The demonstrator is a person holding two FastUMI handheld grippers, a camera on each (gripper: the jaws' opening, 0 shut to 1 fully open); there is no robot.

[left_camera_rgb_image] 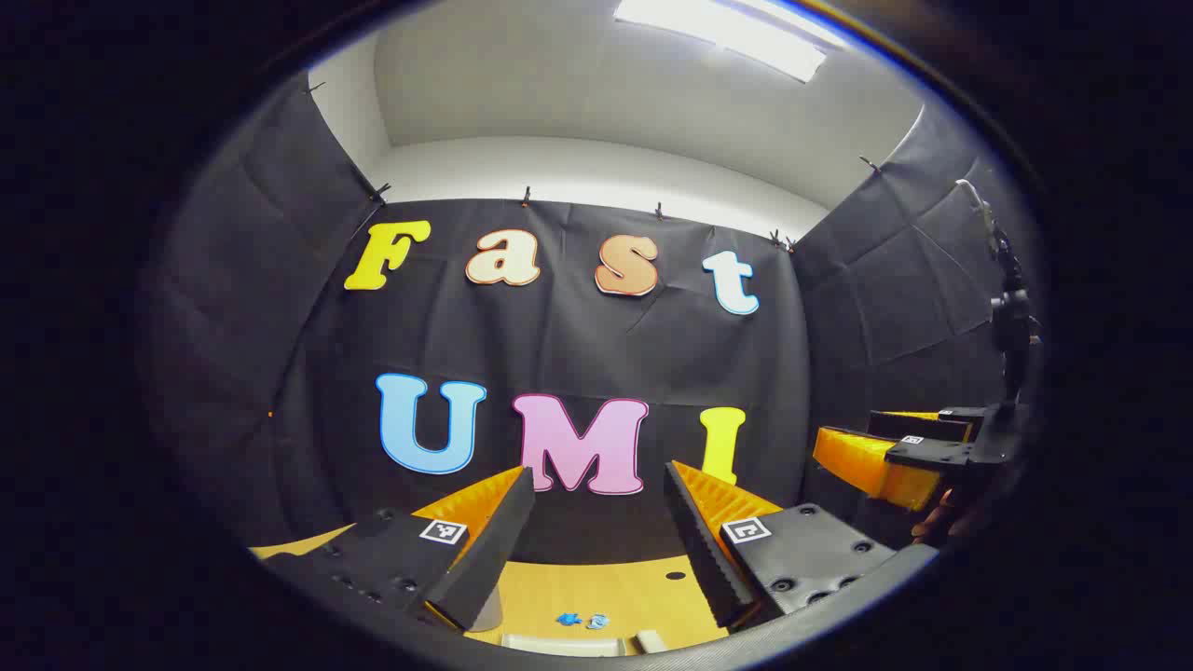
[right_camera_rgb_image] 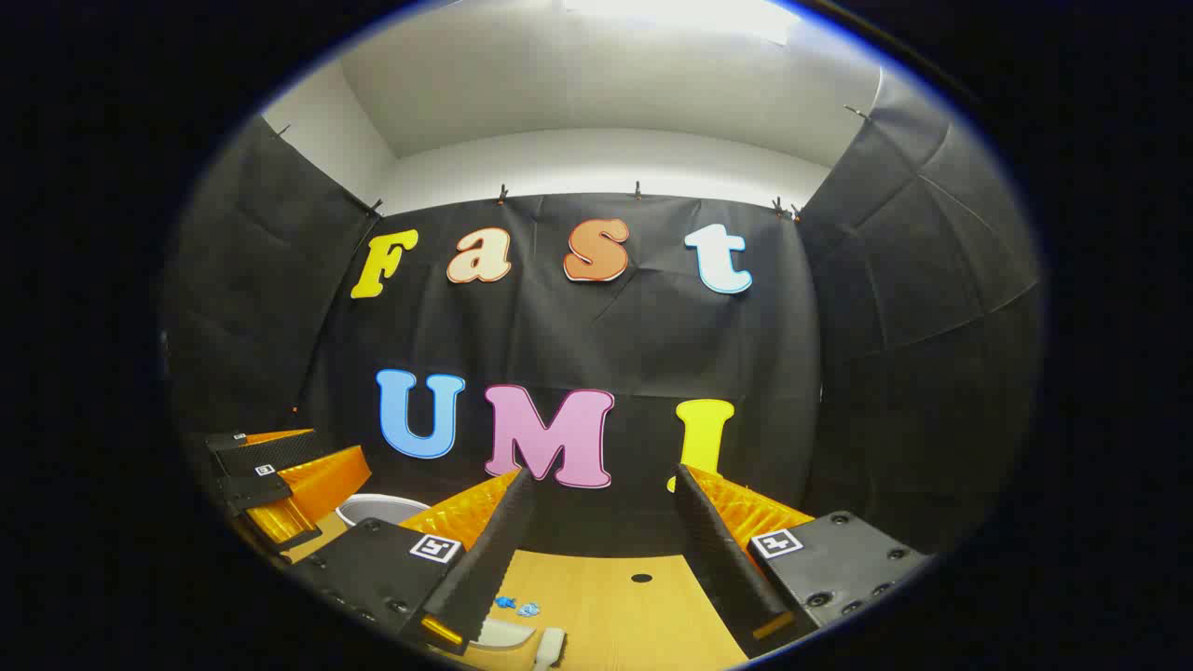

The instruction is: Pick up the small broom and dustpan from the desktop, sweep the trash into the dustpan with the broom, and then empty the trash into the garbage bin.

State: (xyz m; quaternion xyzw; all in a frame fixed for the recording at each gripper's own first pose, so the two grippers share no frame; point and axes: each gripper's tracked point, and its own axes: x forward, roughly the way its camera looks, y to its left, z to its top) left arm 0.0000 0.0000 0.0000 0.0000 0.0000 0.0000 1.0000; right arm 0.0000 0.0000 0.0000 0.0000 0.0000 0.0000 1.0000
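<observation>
— Black cloth walls close off the booth behind a pale wooden worktop [left_camera_rgb_image: 596,587]. What do we have at the left of the left gripper view?

— Our left hand-held gripper [left_camera_rgb_image: 596,550] sits at the bottom middle, its two fingers spread wide with nothing between them. Low between them, on the wood, we see small blue scraps of trash [left_camera_rgb_image: 581,620], and just below those a pale edge at the bottom rim that we cannot identify.

— And further right in that view?

— At the right edge, the right hand-held gripper [left_camera_rgb_image: 895,457] hangs above the worktop, with fingertips of a hand [left_camera_rgb_image: 937,522] under it. We cannot tell from here how its jaws stand.

— Now the right gripper view, from the left?

— At the lower left, the left hand-held gripper shows its orange and black fingers. Just right of it sits the white rim of the garbage bin [right_camera_rgb_image: 373,508]. At the bottom middle, the right hand-held gripper's fingers stand wide apart, empty. The blue trash lies by its left finger, with white pieces at the bottom edge, possibly the dustpan [right_camera_rgb_image: 503,634] and broom [right_camera_rgb_image: 550,646]; we cannot tell for sure.
</observation>
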